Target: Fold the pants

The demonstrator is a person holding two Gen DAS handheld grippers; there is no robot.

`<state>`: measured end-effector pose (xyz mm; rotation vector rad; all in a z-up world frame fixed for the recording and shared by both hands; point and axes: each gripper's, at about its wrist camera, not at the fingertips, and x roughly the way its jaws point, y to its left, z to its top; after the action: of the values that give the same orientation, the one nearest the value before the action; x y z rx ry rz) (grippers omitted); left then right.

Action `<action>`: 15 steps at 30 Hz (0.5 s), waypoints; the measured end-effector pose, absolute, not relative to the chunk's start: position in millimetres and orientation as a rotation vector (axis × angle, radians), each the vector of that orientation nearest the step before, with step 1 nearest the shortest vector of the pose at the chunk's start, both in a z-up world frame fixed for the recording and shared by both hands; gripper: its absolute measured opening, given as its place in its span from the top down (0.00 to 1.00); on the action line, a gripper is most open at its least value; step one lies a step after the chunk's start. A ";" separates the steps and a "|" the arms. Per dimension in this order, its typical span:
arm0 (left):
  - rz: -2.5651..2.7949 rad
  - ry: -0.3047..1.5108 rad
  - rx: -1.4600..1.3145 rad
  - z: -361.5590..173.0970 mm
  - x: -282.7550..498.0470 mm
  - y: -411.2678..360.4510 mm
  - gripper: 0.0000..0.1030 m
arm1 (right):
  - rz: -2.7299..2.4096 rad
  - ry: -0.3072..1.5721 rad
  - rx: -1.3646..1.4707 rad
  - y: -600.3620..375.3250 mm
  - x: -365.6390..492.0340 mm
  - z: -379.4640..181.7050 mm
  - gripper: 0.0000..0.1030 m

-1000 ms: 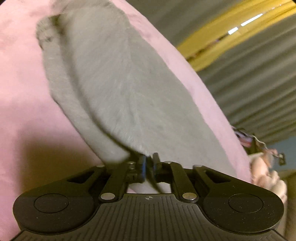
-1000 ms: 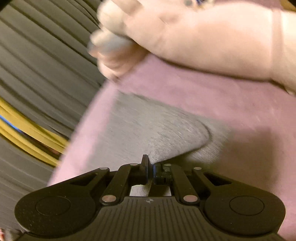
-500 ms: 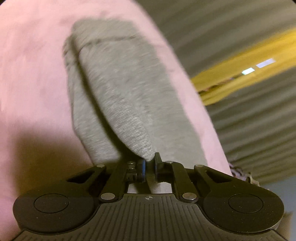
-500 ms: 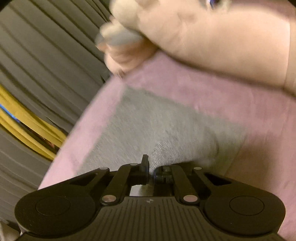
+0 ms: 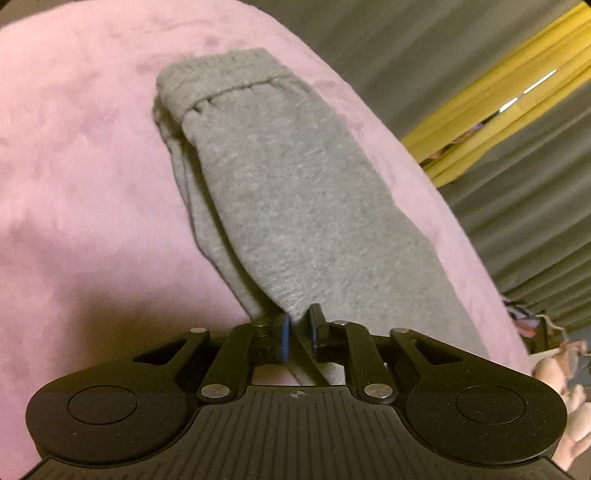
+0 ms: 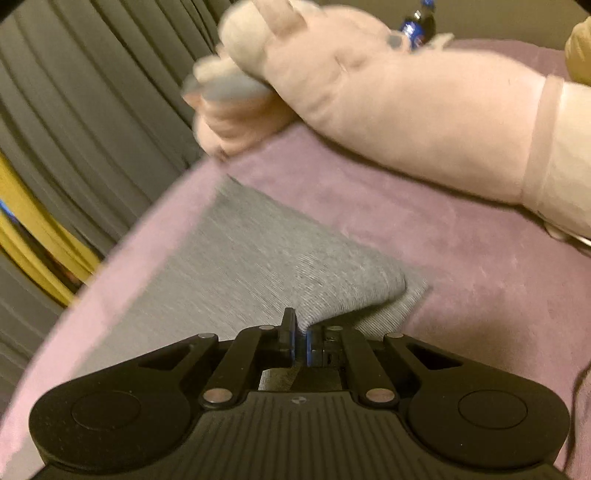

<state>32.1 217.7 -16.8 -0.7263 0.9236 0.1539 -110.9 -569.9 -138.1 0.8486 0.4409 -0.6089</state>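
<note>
Grey sweatpants lie on a pink cover, folded lengthwise, with the elastic waistband at the far end. My left gripper is shut on a fold of the grey cloth at the near end and holds it slightly raised. In the right wrist view the same pants spread over the pink cover. My right gripper is shut on a raised edge of the cloth. A gloved hand gripping the other tool's handle crosses the top of that view.
Grey pleated curtains and a yellow curtain strip hang behind the bed. The pink cover's edge runs close to the pants on the curtain side. A dark bottle stands far behind the hand.
The left gripper has carried its fold toward the waistband, which now looks nearer and sharper. The right gripper has moved along with its edge; the cloth lies flatter.
</note>
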 end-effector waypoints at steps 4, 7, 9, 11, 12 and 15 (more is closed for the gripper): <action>0.336 0.845 -0.612 -3.2 21.7 217.8 0.50 | -0.821 0.571 0.657 -566.7 -108.9 -132.1 0.90; 0.349 0.771 -0.620 4.6 23.1 228.9 0.34 | -0.913 0.533 0.541 -558.1 -122.3 -121.1 0.81; 0.340 0.778 -0.651 3.8 31.8 237.8 0.28 | -0.826 0.450 0.515 -546.7 -128.2 -110.0 0.56; 0.333 0.782 -0.694 -1.0 43.7 244.1 0.28 | -0.728 0.403 0.482 -532.8 -123.7 -102.7 0.39; 0.328 0.790 -0.705 -3.4 49.8 246.0 0.28 | -0.680 0.389 0.476 -526.7 -119.8 -101.4 0.36; 0.366 0.821 -0.657 -14.9 68.9 245.0 0.29 | -0.512 0.410 0.520 -508.3 -98.6 -107.0 0.34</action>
<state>68.9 245.0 -14.9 -0.6573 0.8205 0.3662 -98.6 -508.3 -107.0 0.5199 0.4097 -0.5116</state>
